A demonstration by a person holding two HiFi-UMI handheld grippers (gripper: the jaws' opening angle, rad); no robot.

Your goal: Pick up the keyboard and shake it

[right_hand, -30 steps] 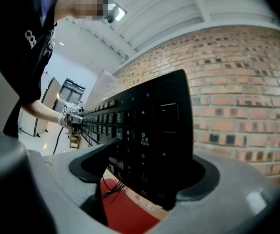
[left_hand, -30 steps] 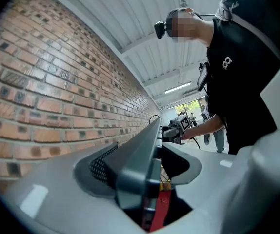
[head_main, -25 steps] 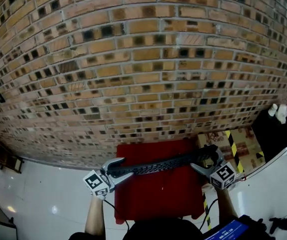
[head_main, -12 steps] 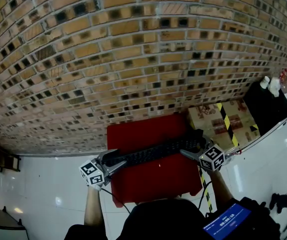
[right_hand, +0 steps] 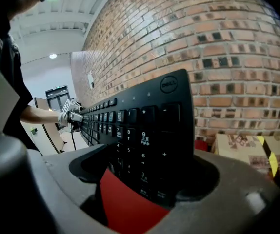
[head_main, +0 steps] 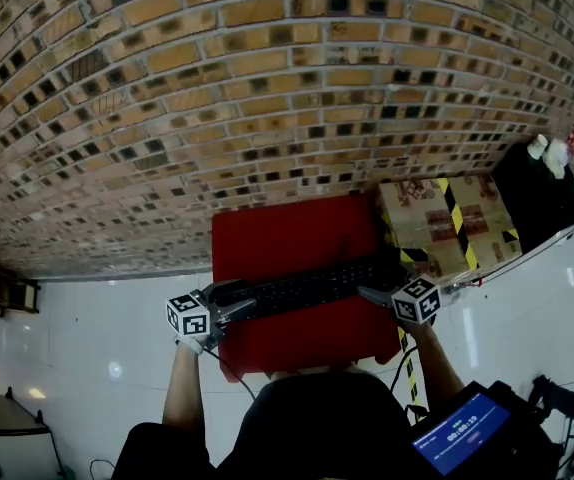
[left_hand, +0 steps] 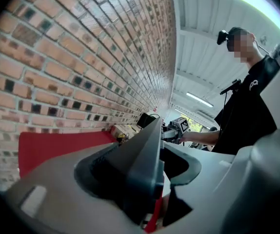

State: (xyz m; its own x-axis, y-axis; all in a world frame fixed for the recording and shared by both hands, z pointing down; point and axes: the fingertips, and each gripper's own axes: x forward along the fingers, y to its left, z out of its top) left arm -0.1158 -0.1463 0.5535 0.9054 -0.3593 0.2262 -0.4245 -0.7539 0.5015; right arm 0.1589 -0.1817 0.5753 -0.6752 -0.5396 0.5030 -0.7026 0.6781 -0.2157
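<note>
Bright ceiling light, glossy floor glare, strong fisheye edge distortion

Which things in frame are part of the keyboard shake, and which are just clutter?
In the job: keyboard; left tool and right tool, each clamped on one end of it.

Lying about: red tabletop, cardboard boxes, black cabinet, bottles, brick wall.

A black keyboard (head_main: 302,290) stretches across the near half of the red table (head_main: 287,233). The left gripper (head_main: 229,308), at the table's eight o'clock, clamps its left end, and the right gripper (head_main: 377,293), at four o'clock, clamps its right end. A taped cardboard box (head_main: 447,223) stands at two o'clock, below the brick wall (head_main: 267,88).
</note>
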